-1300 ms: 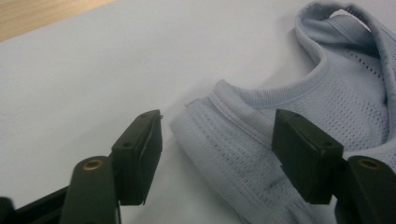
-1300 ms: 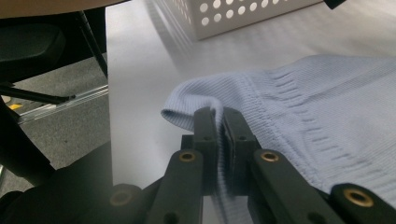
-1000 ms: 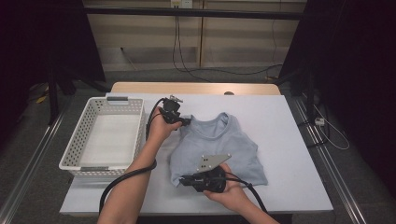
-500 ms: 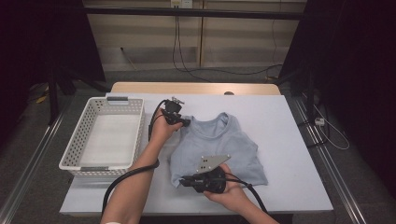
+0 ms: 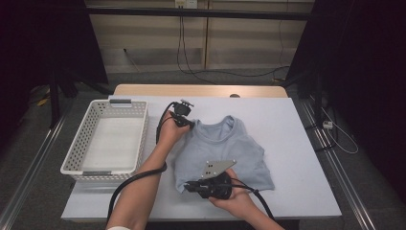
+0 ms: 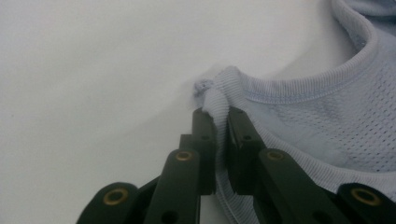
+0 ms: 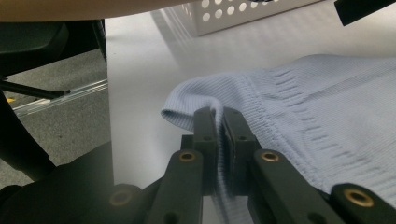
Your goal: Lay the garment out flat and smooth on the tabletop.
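The light blue top (image 5: pixel 222 155) lies flat on the white table (image 5: pixel 297 143), just right of the white basket (image 5: pixel 105 141). The left gripper (image 5: pixel 190 123) sits at its far left shoulder; the left gripper view shows what the high view cannot, the jaws closed on a bunched ribbed strap edge (image 6: pixel 219 95). The right gripper (image 5: pixel 187 188) sits at the near left hem corner; its own view shows the jaws clamping the ribbed hem (image 7: pixel 219 109).

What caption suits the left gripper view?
Left gripper pinching the ribbed shoulder edge of a light blue shirt on a white table.
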`<action>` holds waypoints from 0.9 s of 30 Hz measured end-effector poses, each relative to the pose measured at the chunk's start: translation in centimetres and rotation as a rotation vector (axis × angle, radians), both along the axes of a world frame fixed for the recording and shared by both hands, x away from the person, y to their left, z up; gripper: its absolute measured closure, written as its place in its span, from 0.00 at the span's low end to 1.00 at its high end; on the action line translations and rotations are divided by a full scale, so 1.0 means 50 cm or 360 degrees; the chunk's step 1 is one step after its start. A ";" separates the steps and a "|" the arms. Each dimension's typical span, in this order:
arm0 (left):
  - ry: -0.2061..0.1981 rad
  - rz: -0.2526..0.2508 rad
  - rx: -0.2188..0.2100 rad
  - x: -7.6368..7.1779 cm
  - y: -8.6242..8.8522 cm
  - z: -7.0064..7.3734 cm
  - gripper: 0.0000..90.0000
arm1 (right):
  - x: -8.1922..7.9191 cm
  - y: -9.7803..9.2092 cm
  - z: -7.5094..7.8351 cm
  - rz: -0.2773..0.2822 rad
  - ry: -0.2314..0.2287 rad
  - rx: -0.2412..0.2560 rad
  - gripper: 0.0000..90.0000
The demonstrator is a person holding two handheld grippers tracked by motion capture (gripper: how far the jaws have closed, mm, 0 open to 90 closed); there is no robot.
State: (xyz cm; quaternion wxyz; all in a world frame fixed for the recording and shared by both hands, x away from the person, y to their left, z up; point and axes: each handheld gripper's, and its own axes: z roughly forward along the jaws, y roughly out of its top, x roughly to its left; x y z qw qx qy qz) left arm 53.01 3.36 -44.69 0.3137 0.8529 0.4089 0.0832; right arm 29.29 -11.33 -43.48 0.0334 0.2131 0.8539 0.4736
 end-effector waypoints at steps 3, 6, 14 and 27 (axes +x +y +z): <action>0.0026 0.0030 -0.0033 0.002 0.012 0.003 0.95 | 0.000 0.000 0.002 0.0001 -0.0008 -0.0003 0.96; 0.0046 0.0049 -0.0054 0.004 0.025 0.014 0.95 | 0.000 -0.001 0.006 0.0000 -0.0009 0.0003 0.96; 0.0076 0.0074 -0.0118 0.014 0.043 0.055 0.96 | -0.004 -0.004 0.011 -0.0008 -0.0022 0.0006 0.96; 0.0075 0.0063 -0.0160 0.026 0.047 0.100 0.96 | -0.007 -0.008 0.020 -0.0077 -0.0034 0.0032 0.96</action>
